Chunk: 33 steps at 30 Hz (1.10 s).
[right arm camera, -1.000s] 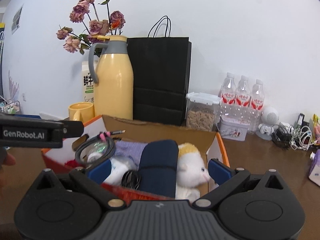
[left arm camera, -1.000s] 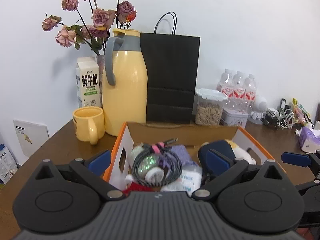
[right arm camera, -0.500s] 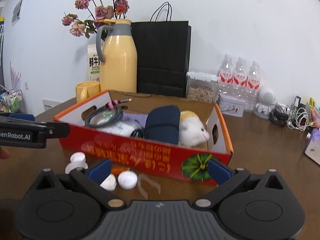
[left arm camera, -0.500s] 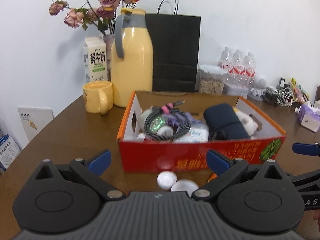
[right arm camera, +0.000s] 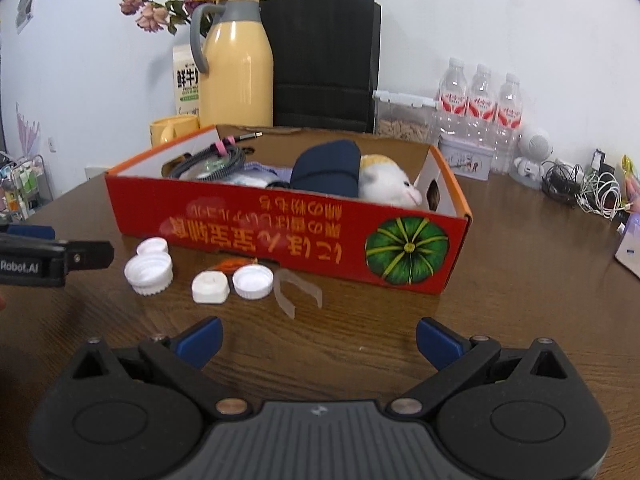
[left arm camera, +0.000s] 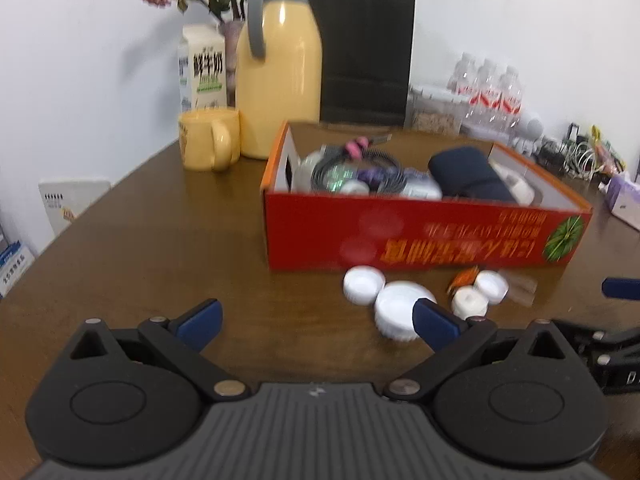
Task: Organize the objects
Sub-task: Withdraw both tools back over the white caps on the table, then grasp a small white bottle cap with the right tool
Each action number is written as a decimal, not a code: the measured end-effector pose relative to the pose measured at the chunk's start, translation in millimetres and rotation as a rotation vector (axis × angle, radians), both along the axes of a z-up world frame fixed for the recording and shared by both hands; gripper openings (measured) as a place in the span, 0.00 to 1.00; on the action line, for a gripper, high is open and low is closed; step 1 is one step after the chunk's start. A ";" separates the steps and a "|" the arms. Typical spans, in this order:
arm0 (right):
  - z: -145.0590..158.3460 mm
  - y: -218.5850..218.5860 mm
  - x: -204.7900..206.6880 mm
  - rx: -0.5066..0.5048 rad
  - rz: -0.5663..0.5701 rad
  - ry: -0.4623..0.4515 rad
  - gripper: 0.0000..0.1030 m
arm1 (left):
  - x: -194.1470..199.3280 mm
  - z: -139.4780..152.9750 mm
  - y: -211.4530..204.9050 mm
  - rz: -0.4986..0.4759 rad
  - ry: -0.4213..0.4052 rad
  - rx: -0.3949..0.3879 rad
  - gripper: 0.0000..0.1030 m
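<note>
The left hand-held gripper [left arm camera: 316, 320] and the right hand-held gripper [right arm camera: 318, 338] both hover over the dark wooden bench [right arm camera: 520, 280], blue-tipped fingers spread wide, pinching nothing. Ahead stands the red cardboard box [right arm camera: 280, 240] holding a coiled grey cable [right arm camera: 208, 162], a navy pouch [right arm camera: 326, 174] and a white plush toy [right arm camera: 390, 184]. 4 white plastic bottle caps [right arm camera: 149, 270] lie on the bench just before the box.

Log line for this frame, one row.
left gripper open, empty | right gripper open, empty | white caps on table before red box
</note>
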State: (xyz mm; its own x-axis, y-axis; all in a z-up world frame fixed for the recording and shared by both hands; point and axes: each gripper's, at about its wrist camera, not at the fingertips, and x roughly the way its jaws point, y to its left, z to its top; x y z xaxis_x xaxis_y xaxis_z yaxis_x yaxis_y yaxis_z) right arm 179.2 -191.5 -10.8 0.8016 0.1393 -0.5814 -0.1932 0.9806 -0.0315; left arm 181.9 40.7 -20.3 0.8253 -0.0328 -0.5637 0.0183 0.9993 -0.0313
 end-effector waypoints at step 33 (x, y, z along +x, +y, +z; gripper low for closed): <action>-8.2 6.1 53.4 0.019 0.187 0.023 0.07 | 4.4 -10.3 9.1 -0.003 0.035 -0.067 1.00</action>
State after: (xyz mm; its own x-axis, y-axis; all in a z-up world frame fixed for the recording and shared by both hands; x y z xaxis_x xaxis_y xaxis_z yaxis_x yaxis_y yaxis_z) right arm 232.6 -185.4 -19.0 0.7471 0.2957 -0.5953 -0.3727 0.9279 -0.0068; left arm 186.3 49.8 -30.6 0.8048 -0.0739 -0.5889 0.0187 0.9949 -0.0992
